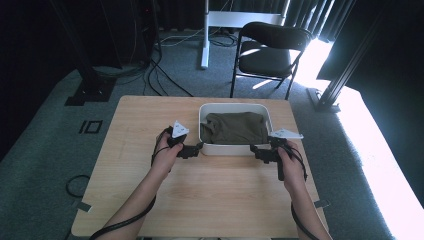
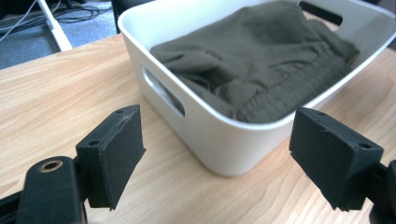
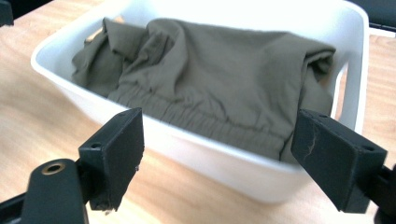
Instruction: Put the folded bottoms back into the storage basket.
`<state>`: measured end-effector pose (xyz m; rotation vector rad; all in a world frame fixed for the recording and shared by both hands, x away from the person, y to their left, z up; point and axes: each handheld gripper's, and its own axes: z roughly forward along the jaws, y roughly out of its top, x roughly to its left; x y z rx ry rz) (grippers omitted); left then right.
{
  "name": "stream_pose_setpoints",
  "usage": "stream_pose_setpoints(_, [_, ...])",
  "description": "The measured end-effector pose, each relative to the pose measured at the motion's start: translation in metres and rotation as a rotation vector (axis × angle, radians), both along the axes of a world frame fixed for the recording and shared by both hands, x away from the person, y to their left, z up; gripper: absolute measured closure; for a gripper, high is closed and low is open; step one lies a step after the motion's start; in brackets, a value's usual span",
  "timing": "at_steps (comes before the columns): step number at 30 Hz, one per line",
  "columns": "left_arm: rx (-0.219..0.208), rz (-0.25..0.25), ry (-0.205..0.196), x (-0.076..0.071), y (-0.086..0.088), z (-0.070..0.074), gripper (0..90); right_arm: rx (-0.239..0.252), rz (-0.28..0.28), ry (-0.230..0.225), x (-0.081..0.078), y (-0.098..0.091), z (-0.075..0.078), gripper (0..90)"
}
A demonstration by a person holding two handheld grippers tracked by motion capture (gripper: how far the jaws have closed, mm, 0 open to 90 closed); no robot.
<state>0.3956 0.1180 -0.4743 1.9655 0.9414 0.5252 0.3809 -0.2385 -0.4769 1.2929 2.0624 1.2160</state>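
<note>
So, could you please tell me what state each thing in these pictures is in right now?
White bin: upright on the table, filled.
Olive garment: bunched inside the bin, untouched.
Left gripper: open, at the bin's near left corner, holding nothing.
Right gripper: open, at the bin's near right corner, holding nothing.
Black chair: unfolded, unoccupied.

Lighting's pretty uneven here: strong daylight pours in from the right of the high view, blowing the floor (image 1: pixel 385 150) out to near white, while the left side and back of the room sink into black. The table (image 1: pixel 150 130) is evenly lit with only soft shadows. The high view is soft and low on detail. In the right gripper view the far rim of the white bin (image 3: pixel 261 11) glares (basically clipped), and the near jaws look slightly blurry.
</note>
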Motion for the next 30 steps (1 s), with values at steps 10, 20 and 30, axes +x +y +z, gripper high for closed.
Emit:
stream_pose_setpoints(10, [0.021,0.001,0.031,-0.015,0.01,-0.022,19.2,-0.014,0.014,-0.016,-0.024,-0.012,-0.017,14.4])
stream_pose_setpoints(20, [0.054,0.009,0.052,-0.029,0.02,-0.037,19.2,-0.032,0.033,0.037,-0.04,-0.018,-0.048,14.2])
stream_pose_setpoints(30, [0.082,0.066,0.057,-0.049,0.041,-0.049,19.2,-0.064,0.009,0.075,-0.057,-0.029,-0.068,14.3])
